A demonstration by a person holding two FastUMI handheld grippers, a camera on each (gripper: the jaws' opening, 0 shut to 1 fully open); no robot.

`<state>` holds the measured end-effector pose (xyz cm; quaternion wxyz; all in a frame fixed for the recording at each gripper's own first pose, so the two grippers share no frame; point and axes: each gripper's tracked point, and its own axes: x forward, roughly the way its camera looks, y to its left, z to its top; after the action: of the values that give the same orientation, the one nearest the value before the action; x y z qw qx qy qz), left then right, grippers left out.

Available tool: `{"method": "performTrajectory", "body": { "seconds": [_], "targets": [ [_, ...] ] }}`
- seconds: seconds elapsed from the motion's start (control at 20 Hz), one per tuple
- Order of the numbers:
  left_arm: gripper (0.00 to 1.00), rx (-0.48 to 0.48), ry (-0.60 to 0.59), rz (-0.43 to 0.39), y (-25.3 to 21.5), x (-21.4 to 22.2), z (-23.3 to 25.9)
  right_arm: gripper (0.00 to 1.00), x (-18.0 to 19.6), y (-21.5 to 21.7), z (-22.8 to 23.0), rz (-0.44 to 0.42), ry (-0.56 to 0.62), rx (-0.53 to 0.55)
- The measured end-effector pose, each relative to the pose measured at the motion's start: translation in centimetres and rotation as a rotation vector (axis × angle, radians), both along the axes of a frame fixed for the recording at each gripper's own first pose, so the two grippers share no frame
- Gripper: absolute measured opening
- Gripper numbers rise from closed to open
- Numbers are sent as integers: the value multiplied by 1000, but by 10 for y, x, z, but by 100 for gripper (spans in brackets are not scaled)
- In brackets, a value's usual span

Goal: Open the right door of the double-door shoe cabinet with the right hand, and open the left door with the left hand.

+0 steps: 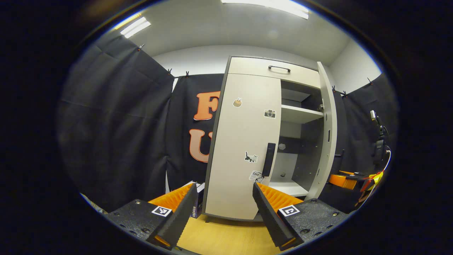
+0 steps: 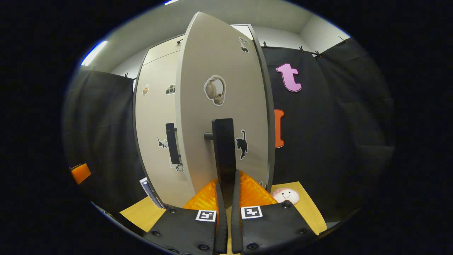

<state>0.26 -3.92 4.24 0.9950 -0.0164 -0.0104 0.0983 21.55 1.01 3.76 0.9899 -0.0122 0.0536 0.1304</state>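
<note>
The pale shoe cabinet (image 1: 244,67) stands ahead. Its left door (image 1: 240,141) is closed, with a black vertical handle (image 1: 269,159) at its right edge. My left gripper (image 1: 224,187) is open in front of that door, and its right fingertip (image 1: 255,187) sits just below and left of the handle, without gripping it. The right door (image 1: 327,134) is swung out, baring the shelves (image 1: 300,114). In the right gripper view this door (image 2: 219,106) faces me, and my right gripper (image 2: 226,187) is shut on its black handle (image 2: 223,148).
A top drawer with a black handle (image 1: 279,68) runs above both doors. A small round plush toy (image 2: 285,195) lies on the wooden floor board (image 2: 311,209) right of the cabinet. A box (image 1: 199,202) leans at the cabinet's left foot. Black cloth hangs all around.
</note>
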Motion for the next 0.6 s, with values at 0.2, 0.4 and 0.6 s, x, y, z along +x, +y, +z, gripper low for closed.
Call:
{"method": "performTrajectory", "body": {
  "seconds": [0.2, 0.4, 0.6],
  "targets": [
    [94, 3, 0, 0, -13, 10, 1, 12, -3, -16, 2, -15, -19, -23],
    [94, 4, 4, -19, -31, 22, -2, 11, -7, -37, 6, -28, -18, -17],
    [92, -3, 1, -46, -52, 33, -1, 8, -9, -59, 8, -54, -6, -23]
  ]
}}
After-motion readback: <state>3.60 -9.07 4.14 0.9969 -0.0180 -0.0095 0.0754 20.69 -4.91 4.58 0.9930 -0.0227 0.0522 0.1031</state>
